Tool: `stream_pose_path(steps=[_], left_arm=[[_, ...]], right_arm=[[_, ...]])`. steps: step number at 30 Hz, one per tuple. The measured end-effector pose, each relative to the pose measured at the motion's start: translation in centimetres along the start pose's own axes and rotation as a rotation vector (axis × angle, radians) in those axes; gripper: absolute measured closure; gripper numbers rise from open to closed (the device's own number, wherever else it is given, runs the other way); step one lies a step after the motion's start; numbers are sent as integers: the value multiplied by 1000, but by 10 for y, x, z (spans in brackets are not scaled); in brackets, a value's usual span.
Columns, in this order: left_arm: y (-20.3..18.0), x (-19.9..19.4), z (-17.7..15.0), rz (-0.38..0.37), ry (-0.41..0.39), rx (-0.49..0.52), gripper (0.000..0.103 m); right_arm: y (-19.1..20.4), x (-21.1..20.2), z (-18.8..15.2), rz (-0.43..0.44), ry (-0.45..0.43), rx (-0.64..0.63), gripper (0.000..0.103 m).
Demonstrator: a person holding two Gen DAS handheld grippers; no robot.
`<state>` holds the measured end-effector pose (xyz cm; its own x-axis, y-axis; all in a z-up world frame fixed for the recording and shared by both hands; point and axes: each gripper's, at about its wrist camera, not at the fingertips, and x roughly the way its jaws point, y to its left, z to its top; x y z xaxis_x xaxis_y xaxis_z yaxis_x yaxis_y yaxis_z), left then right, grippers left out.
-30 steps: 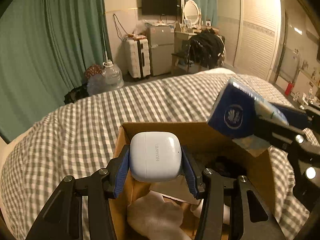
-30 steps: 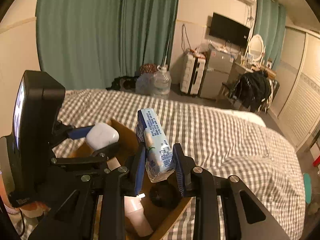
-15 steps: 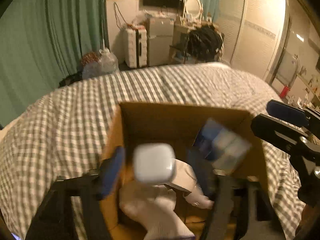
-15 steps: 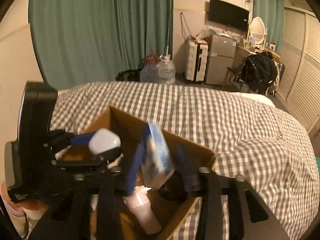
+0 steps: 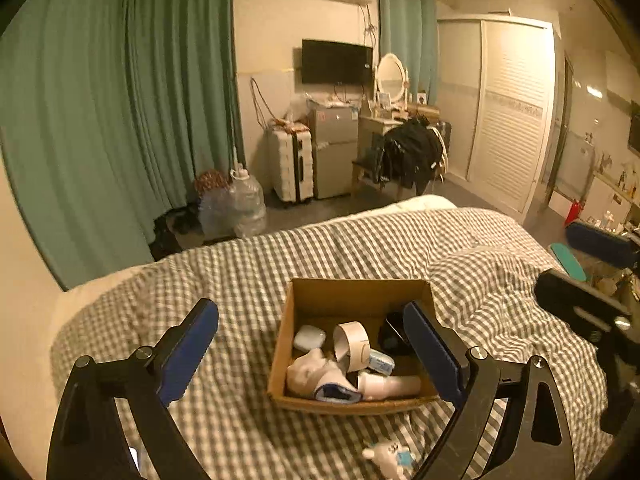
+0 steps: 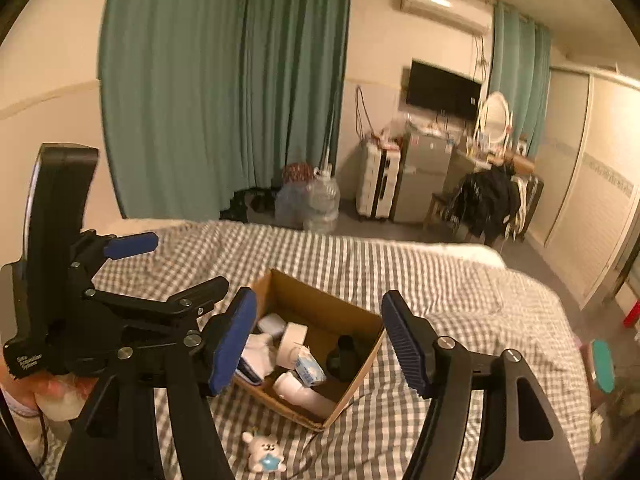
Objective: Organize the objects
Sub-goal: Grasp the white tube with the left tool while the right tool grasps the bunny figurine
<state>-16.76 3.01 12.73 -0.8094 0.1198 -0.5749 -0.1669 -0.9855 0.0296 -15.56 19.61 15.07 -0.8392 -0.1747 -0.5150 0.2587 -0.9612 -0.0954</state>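
Left hand-held gripper (image 5: 310, 334): hanging wide, gripping nothing.
Right hand-held gripper (image 6: 318, 334): gaping wide too — nothing between its fingers.
Cardboard box (image 5: 356, 290): sitting on the checked bed (image 5: 248, 276), holding the white earbud case (image 5: 309, 337), tape roll (image 5: 352, 340), tissue pack (image 6: 310, 366) — darker items staying hard to make out.
Plush toy (image 6: 264, 450): lying just outside the box, blurred in the left view.

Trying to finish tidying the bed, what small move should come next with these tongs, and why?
Probably lower the right tongs toward the small white plush toy. It lies alone on the checked blanket, just outside the cardboard box's near edge, while the other items sit inside. Both the right and left tongs are open and empty.
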Motion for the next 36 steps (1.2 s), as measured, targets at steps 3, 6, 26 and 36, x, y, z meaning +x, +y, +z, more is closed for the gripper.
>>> stream_pose_path(steps=[3, 6, 26, 36], left_arm=[[4, -25, -2, 20, 2, -8, 3], [11, -45, -13, 47, 14, -29, 3], [-13, -36, -181, 186, 116, -68, 3], [-63, 9, -263, 66, 322, 18, 8]], right_arm=[[14, -39, 7, -6, -38, -26, 34], [24, -70, 8, 14, -58, -35, 32], [45, -60, -161, 78, 200, -87, 32], [24, -12, -202, 108, 305, -49, 32]])
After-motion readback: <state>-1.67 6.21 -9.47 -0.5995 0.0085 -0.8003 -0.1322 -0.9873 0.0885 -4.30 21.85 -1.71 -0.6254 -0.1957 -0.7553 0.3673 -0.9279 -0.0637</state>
